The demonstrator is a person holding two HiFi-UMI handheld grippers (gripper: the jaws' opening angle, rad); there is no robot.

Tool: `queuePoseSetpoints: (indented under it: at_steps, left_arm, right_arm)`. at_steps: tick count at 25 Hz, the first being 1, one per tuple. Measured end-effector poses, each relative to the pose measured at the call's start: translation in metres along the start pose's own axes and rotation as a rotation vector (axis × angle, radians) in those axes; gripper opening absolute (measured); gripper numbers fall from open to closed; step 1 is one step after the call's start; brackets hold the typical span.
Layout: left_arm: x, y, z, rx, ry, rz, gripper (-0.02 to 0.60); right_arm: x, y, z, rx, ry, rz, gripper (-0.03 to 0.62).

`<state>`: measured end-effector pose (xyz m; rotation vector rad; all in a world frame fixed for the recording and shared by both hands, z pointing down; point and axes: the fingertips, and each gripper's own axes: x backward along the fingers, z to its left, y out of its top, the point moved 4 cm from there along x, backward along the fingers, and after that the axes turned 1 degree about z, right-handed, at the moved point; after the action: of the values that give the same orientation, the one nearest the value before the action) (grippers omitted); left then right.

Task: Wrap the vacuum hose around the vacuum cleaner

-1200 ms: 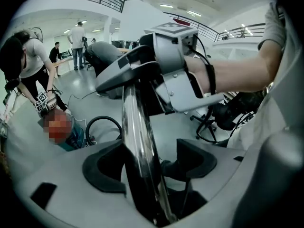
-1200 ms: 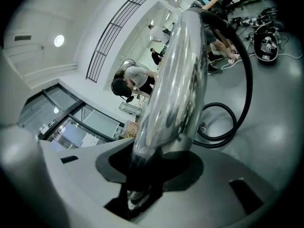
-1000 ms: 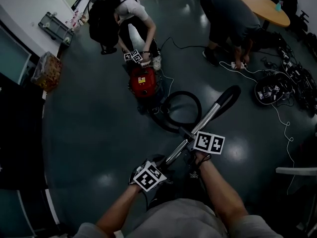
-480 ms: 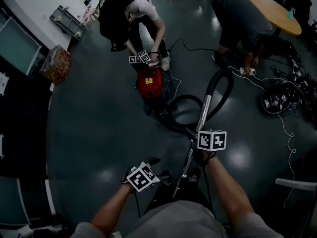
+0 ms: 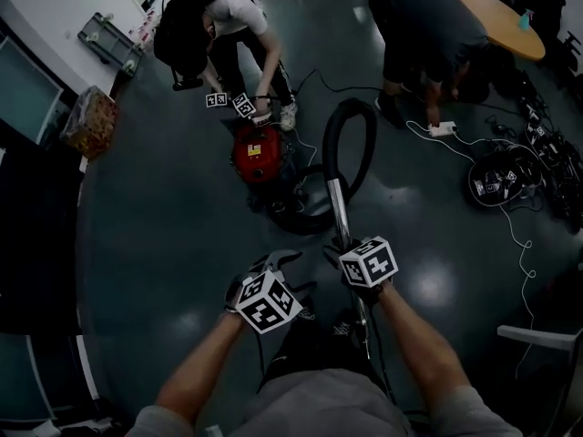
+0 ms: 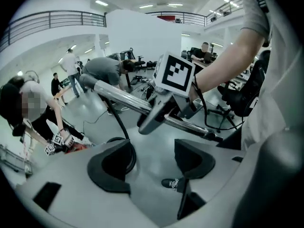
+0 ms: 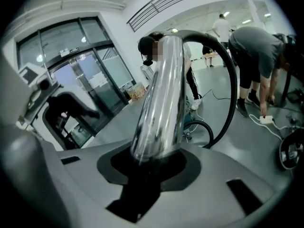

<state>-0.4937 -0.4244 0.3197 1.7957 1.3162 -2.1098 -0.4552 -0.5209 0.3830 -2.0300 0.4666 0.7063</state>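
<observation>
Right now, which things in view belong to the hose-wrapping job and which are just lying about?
Job:
- red vacuum cleaner
- black hose
- metal wand

Lying about:
- patterned bag
- grey crate
- power strip
- cable tangle
- wooden table

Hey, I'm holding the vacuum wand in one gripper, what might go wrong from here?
1. Only the right gripper, its jaws just closing further, clamps the metal wand. The left gripper, jaws just narrowing slightly, is open on nothing, so the long wand may twist or slip.
2. The hose arches up near the person bent over the red vacuum cleaner; swinging it could strike them.
</observation>
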Motion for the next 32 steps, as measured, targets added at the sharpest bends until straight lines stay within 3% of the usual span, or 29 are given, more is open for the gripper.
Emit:
queuePoseSetpoints:
  at_steps: [7, 14, 18, 23, 28, 32]
  left_arm:
    - [-0.004, 0.052, 0.054, -0.220, 0.043, -0.036, 0.301]
    - [-0.018, 0.069, 0.095, -0.452, 0.016, -0.045, 0.301]
    - [-0.029, 0.078, 0.111, -0.546, -0.043, -0.028, 0.301]
    - [-0.044, 0.071, 0.125, -0.672, -0.150, 0.037, 0.301]
    - [-0.055, 0.053, 0.132, -0.715, -0.268, 0.109, 0.301]
    - [-0.066, 0.043, 0.136, -0.717, -0.298, 0.121, 0.301]
  right_arm:
    - [0.004, -0.004, -0.011, 0.188, -0.041, 0.157, 0.115]
    - [-0.010, 0.001, -0.020, 0.299, -0.055, 0.267, 0.109]
    - [-0.019, 0.019, -0.027, 0.345, -0.052, 0.284, 0.109]
    - [-0.029, 0.033, -0.027, 0.441, -0.076, 0.394, 0.109]
    - [-0.036, 0.044, -0.018, 0.537, -0.061, 0.500, 0.107]
    - [-0.038, 0.054, -0.016, 0.655, -0.064, 0.588, 0.101]
